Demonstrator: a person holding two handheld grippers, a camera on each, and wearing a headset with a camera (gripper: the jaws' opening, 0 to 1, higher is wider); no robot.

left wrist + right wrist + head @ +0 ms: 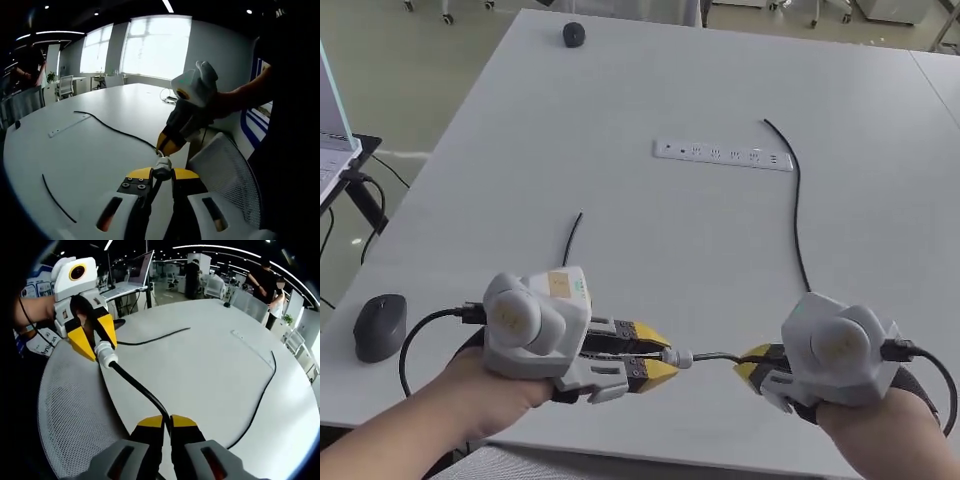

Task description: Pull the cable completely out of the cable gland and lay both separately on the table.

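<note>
**Both grippers clamped, cable in the gland**

Your left gripper (658, 356) is clenched on the white gland (677, 357), jaws pinching its body. At 3 o'clock of it, your right gripper (750, 362) is squeezed tight on the black cable (715, 356), which comes out of the gland and runs straight into its jaws. In the right gripper view the cable (137, 385) curves up from your yellow fingertips (150, 422) to the gland (105, 354) at 11 o'clock.

You hold both above the near edge of the white table (650, 90). In the head view, a power strip (723, 154) lies at 12 o'clock of the gland, well apart. A long black lead (797, 200) runs from near the strip's right end toward your right gripper. A short loose wire (572, 235) lies at 11 o'clock of your left gripper, and a mouse (380, 327) at 9 o'clock.
</note>
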